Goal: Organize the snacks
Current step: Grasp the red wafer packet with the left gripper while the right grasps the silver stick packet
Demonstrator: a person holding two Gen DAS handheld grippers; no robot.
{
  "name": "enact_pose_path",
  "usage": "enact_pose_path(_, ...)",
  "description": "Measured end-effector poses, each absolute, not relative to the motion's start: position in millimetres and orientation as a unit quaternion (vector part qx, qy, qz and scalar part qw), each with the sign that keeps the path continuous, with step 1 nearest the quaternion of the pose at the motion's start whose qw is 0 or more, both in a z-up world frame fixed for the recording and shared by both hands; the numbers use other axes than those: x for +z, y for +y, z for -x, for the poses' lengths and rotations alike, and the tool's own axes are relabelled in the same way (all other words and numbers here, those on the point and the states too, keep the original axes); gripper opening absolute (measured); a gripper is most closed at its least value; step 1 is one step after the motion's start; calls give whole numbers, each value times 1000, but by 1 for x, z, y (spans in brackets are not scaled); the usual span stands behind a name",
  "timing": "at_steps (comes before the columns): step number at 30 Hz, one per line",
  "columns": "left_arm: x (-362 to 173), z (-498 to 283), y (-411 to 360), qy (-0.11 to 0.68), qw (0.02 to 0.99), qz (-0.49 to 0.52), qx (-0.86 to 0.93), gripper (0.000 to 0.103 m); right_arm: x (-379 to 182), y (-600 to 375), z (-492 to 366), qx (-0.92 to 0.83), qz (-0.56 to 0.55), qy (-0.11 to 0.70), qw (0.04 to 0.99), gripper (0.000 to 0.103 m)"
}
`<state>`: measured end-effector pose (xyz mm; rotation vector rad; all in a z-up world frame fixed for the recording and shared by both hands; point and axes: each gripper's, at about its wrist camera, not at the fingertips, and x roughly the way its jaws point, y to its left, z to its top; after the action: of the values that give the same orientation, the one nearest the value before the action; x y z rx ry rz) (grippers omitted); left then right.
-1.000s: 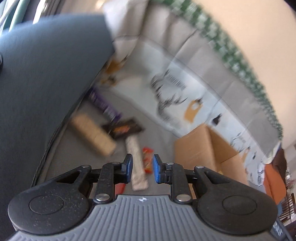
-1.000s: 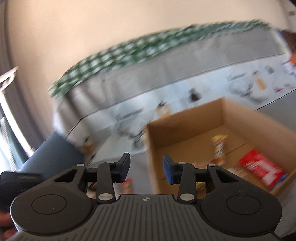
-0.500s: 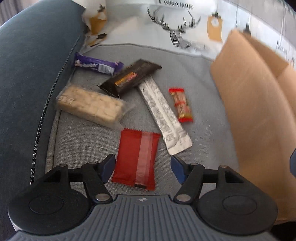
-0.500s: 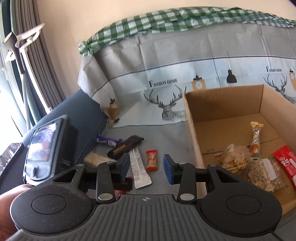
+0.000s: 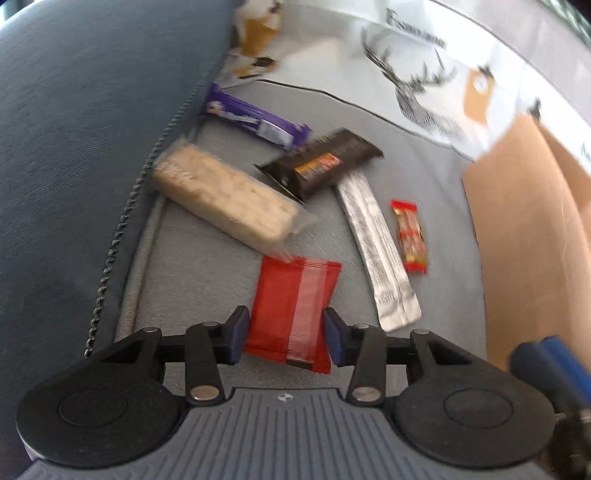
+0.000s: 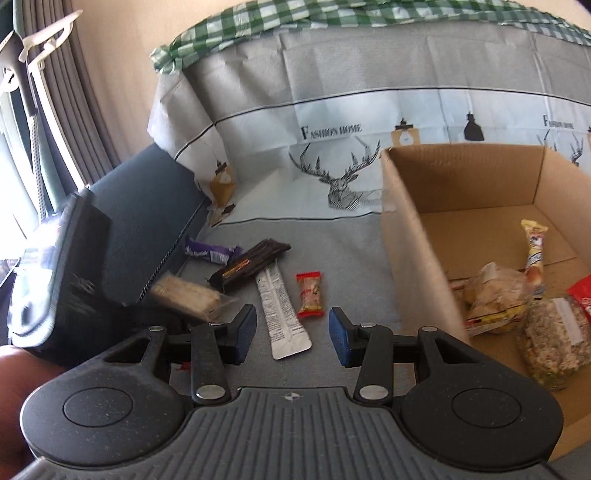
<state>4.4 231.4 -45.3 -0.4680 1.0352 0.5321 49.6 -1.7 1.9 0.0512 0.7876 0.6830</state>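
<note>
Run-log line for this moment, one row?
left tool: jaws just closing, red packet between | right tool: jaws just opening, empty | box: partly filled

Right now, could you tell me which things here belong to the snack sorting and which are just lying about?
Job:
red packet
wafer pack
purple bar
black bar
silver sachet
small red sweet
cardboard box

Lying about:
deer-print cover
checked cloth
curtain

You have six snacks loose on the cushion: one purple bar (image 5: 255, 120), one dark bar (image 5: 325, 162), one pale wafer pack (image 5: 225, 195), one silver sachet (image 5: 376, 251), one small red candy (image 5: 409, 236), one red packet (image 5: 291, 310). One cardboard box (image 6: 410, 236) holds at least four more.
</note>
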Motion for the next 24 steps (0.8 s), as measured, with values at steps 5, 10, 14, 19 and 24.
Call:
enact_pose_path(5, -44, 3, 248, 472, 797, 259, 274, 47, -14, 20, -58, 325, -4, 386, 863, 45)
enact_pose_path(10, -46, 5, 255, 469, 790, 265, 293, 47, -38, 43, -71, 314, 13, 410, 857, 45)
enact_pose_path(14, -48, 6, 258, 472, 785, 273, 294, 47, -60, 63, -83, 310, 27, 435, 845, 56)
enact_pose_path(19, -51, 5, 259, 476, 785, 270, 291, 47, -81, 81, -95, 296, 39, 451, 841, 64)
enact_pose_path(24, -51, 8, 263, 473, 783, 278, 294, 47, -89, 93, -91, 298, 80, 429, 849, 53)
